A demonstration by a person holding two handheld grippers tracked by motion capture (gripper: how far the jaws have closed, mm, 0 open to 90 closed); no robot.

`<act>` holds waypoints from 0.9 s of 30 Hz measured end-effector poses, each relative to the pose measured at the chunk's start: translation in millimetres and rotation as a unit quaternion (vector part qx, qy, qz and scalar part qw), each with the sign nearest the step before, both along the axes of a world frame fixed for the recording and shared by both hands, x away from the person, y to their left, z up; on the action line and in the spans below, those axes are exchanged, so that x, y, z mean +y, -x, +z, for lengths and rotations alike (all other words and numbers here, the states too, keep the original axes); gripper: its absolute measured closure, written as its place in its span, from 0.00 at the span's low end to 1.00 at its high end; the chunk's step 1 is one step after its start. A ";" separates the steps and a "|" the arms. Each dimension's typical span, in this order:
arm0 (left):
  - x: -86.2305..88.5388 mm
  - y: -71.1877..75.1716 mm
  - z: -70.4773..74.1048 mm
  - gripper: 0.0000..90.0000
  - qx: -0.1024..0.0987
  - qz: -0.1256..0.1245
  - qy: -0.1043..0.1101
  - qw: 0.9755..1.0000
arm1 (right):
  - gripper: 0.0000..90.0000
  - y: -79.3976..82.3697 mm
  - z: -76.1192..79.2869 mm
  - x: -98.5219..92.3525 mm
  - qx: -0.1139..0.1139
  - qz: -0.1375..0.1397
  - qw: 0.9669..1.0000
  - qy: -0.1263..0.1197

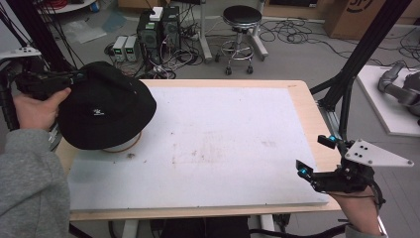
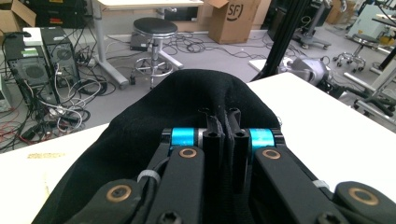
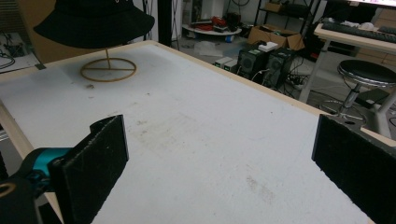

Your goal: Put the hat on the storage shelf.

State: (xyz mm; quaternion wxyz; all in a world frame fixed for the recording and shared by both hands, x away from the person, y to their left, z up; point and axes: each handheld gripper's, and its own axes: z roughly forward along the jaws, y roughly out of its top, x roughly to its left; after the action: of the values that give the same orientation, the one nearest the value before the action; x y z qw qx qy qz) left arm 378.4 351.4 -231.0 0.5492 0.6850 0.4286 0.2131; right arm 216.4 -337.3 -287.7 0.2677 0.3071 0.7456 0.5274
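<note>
A black bucket hat [image 1: 106, 106] sits on top of a thin stand with a wooden ring base [image 3: 108, 70] at the table's left. My left gripper [image 1: 79, 78] reaches in from the left and is shut on the hat's brim; the left gripper view has its jaws pressed together on the black cloth [image 2: 196, 98]. My right gripper [image 1: 313, 154] hovers open at the table's right front edge with nothing between its pads [image 3: 100, 158]. From there the hat [image 3: 93, 18] shows far off across the table.
A white mat [image 1: 223, 148] covers the wooden table. A black frame post [image 1: 356, 59] rises just right of the table. On the floor behind stand a stool [image 1: 241, 17], computer towers [image 1: 158, 27] and many cables. A grey robot arm [image 1: 401, 84] lies at right.
</note>
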 end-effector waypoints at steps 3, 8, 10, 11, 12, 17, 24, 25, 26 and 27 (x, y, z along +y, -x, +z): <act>0.9 1.5 -0.5 0.82 0.003 0.012 0.012 1.000 | 0.04 0.8 0.3 1.3 0.001 0.001 1.000 0.000; 4.2 7.8 1.5 0.49 0.003 0.009 0.030 1.000 | 0.04 2.0 1.9 3.8 -0.004 0.008 1.000 0.001; 2.4 13.1 3.6 0.40 -0.001 0.013 0.026 1.000 | 0.04 2.3 2.3 4.7 -0.003 0.009 1.000 0.001; 0.7 15.3 4.3 0.32 -0.002 0.017 0.021 1.000 | 0.04 2.3 2.3 5.1 -0.002 0.009 1.000 0.000; -1.3 17.5 5.0 0.25 0.000 0.019 0.015 1.000 | 0.04 1.9 1.9 5.5 -0.003 0.010 1.000 0.000; -8.9 30.1 7.8 0.05 -0.009 0.015 0.014 1.000 | 0.04 0.6 0.2 10.3 0.001 0.017 1.000 0.004; -20.8 48.6 10.5 0.02 -0.021 0.005 0.013 1.000 | 0.04 1.7 1.7 18.0 -0.003 0.029 1.000 0.008; -23.0 51.7 10.5 0.02 -0.023 0.002 0.009 1.000 | 0.04 1.8 1.8 19.0 -0.003 0.030 1.000 0.006; -25.6 55.2 10.4 0.02 -0.025 0.001 0.006 1.000 | 0.04 1.6 1.9 19.7 -0.005 0.031 0.999 0.007; -28.1 58.7 10.1 0.02 -0.027 -0.001 0.003 1.000 | 0.04 1.7 1.8 20.7 -0.003 0.033 0.999 0.008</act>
State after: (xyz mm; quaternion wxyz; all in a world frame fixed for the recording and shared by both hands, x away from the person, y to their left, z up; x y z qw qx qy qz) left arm 319.7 323.3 -220.9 0.5633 0.6773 0.4135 0.2299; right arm 214.7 -316.6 -285.9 0.2547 0.2783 0.7586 0.5312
